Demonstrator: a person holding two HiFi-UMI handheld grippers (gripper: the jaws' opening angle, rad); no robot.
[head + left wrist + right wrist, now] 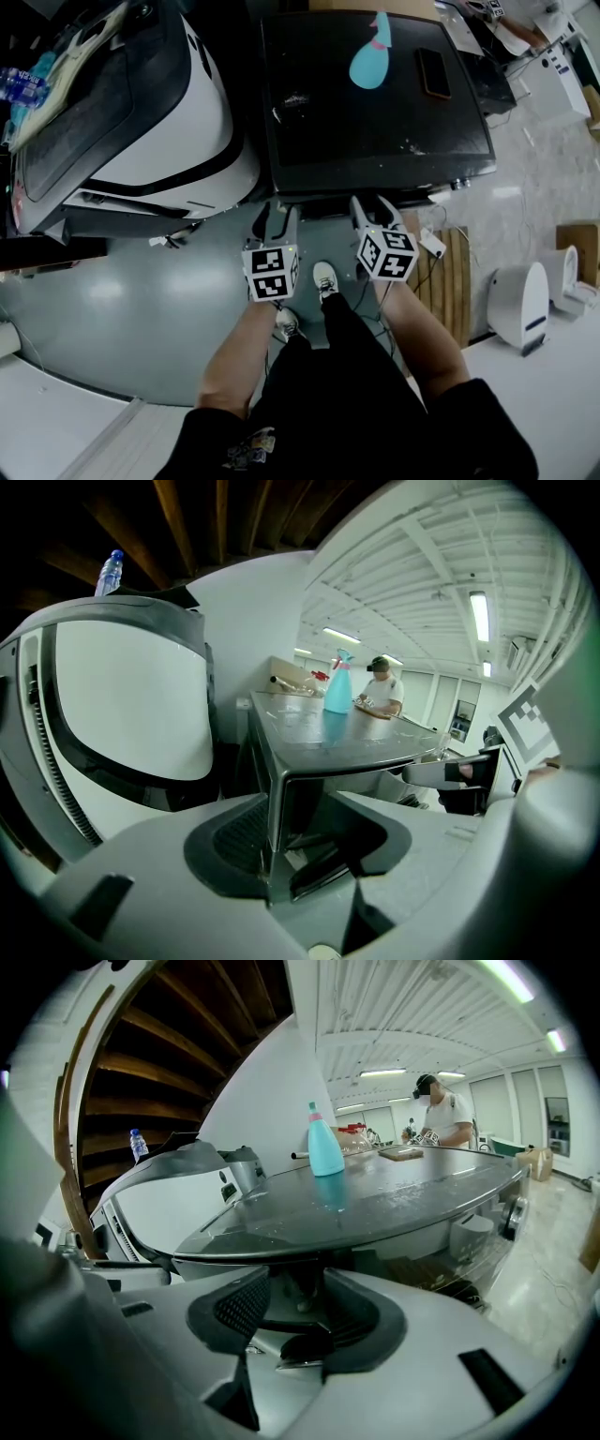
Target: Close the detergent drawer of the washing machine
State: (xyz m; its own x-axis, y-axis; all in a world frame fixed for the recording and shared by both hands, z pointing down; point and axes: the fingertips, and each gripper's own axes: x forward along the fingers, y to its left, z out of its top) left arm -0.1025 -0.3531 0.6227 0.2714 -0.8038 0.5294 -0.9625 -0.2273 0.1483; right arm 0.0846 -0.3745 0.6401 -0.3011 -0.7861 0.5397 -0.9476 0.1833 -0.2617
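The washing machine (375,103) is a boxy unit with a flat, glossy dark top, speckled with droplets, that carries a teal plastic spray bottle (370,61) and a slim phone (435,73). Beside it stands a rounded white appliance (169,122) with black trim. The left gripper (277,217) and right gripper (373,211), both of smooth grey plastic, point at the machine's near front edge with jaws spread and nothing clamped. The detergent drawer lies in the shadow under that edge; its facing and long axis cannot be told
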